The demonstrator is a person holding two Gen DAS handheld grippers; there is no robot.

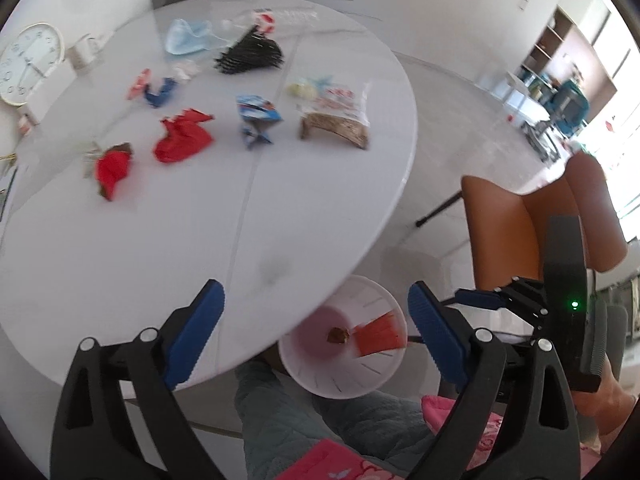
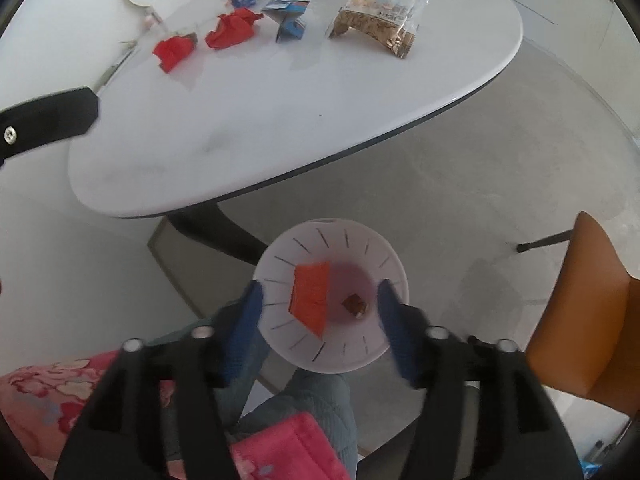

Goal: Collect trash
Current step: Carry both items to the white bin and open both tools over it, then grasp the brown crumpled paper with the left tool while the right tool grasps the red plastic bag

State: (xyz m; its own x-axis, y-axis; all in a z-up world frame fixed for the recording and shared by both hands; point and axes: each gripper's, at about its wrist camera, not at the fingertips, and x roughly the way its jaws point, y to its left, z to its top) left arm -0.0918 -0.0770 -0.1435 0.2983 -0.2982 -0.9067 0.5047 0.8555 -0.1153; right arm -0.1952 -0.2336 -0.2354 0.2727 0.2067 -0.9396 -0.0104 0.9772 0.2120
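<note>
A white trash bin stands on the floor beside the table, holding an orange wrapper and a small brown scrap; it also shows in the left wrist view. My right gripper is open above the bin, one finger on each side, holding nothing. My left gripper is open and empty over the table edge. On the white table lie two red crumpled wrappers, a blue wrapper, a snack bag, a black net and a blue mask.
An orange chair stands right of the bin. A white clock leans at the table's far left. The person's legs are below the bin. The table's black leg is behind the bin.
</note>
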